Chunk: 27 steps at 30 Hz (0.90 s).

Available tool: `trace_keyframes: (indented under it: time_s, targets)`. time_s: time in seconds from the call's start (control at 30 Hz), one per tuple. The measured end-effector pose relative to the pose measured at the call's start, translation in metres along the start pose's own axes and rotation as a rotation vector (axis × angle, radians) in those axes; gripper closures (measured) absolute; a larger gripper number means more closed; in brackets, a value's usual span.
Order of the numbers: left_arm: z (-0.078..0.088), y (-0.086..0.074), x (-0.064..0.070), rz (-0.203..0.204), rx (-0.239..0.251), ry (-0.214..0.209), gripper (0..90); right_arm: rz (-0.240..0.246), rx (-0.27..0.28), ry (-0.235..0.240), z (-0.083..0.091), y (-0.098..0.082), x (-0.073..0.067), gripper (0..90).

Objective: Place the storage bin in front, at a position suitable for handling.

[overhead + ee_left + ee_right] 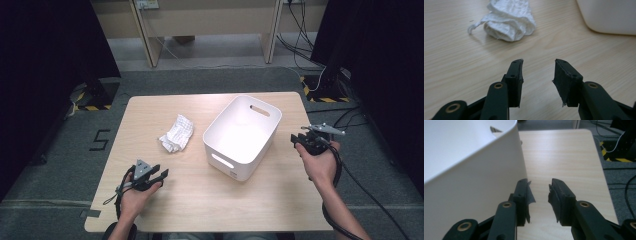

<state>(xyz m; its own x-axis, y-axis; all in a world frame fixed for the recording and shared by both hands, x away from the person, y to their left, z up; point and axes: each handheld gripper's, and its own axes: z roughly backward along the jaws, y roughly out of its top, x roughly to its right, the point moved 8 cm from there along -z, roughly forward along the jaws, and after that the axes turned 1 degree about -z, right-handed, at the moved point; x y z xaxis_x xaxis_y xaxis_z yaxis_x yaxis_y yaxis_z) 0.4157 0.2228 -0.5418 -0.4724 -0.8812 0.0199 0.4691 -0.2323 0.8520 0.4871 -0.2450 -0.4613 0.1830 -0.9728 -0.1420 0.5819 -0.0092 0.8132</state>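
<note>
A crumpled white cloth (176,134) lies on the wooden table (150,107), left of the middle and nearer the far edge than the near one. Its long axis runs from the near left to the far right, slanting toward the far edge, and its bulkier end is the near one. In the left gripper view a small curl of the cloth (510,21) sticks out at its left side.

The left gripper (159,176) sits near the table's near-left corner, its jaws spread apart with nothing between them and pointing toward the right. The cloth lies beyond it toward the far edge, apart from the jaws; in the left gripper view bare tabletop separates the left gripper (538,72) from the cloth.

A white bin (242,135) stands right of the middle, just beside the cloth but not touching it. The right gripper (299,138) is at the right edge of the table, jaws released and empty; in its own view the right gripper (539,192) is close beside the wall of the bin (474,182). The bin stands between this gripper and the cloth.
</note>
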Motion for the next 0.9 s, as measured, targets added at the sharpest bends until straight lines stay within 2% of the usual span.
trace_keyframes:
  time_s: [0.17, 0.23, 0.27, 0.33, 0.37, 0.47, 0.6, 0.7, 0.77, 0.8, 0.9]
  targets:
    - [-0.008, 0.024, 0.019, -0.021, 0.013, -0.072, 56.3, -0.003, 0.015, -0.014, -0.001, 0.021, -0.005, 66.0]
    - [-0.011, 0.034, 0.027, -0.030, 0.013, -0.103, 54.6, -0.007, 0.006, -0.010, -0.003, 0.028, -0.008, 65.3]
    - [-0.011, 0.034, 0.027, -0.030, 0.013, -0.103, 53.7, -0.007, 0.006, -0.010, -0.003, 0.028, -0.008, 65.3]
    - [-0.013, 0.042, 0.035, -0.049, 0.012, -0.127, 51.8, 0.001, -0.007, -0.003, -0.007, 0.038, -0.016, 64.2]
    - [-0.016, 0.049, 0.041, -0.071, 0.012, -0.139, 51.2, -0.001, -0.009, -0.002, -0.009, 0.041, -0.019, 64.0]
    - [-0.019, 0.058, 0.050, -0.102, 0.006, -0.169, 49.9, -0.007, -0.011, 0.001, -0.014, 0.049, -0.025, 63.4]
    - [-0.025, 0.070, 0.058, -0.129, 0.016, -0.188, 49.7, -0.010, -0.016, 0.007, -0.018, 0.058, -0.031, 63.0]
    - [-0.029, 0.077, 0.063, -0.132, 0.025, -0.197, 49.9, -0.003, -0.035, 0.003, -0.022, 0.062, -0.034, 62.9]
    - [-0.030, 0.078, 0.064, -0.131, 0.026, -0.203, 49.9, -0.006, -0.029, 0.006, -0.022, 0.064, -0.035, 62.7]
    - [-0.033, 0.081, 0.067, -0.136, 0.023, -0.211, 50.0, 0.013, -0.028, -0.015, -0.023, 0.067, -0.036, 62.7]
    - [-0.038, 0.085, 0.071, -0.139, 0.029, -0.221, 50.1, 0.003, -0.066, -0.030, -0.030, 0.068, -0.035, 61.7]
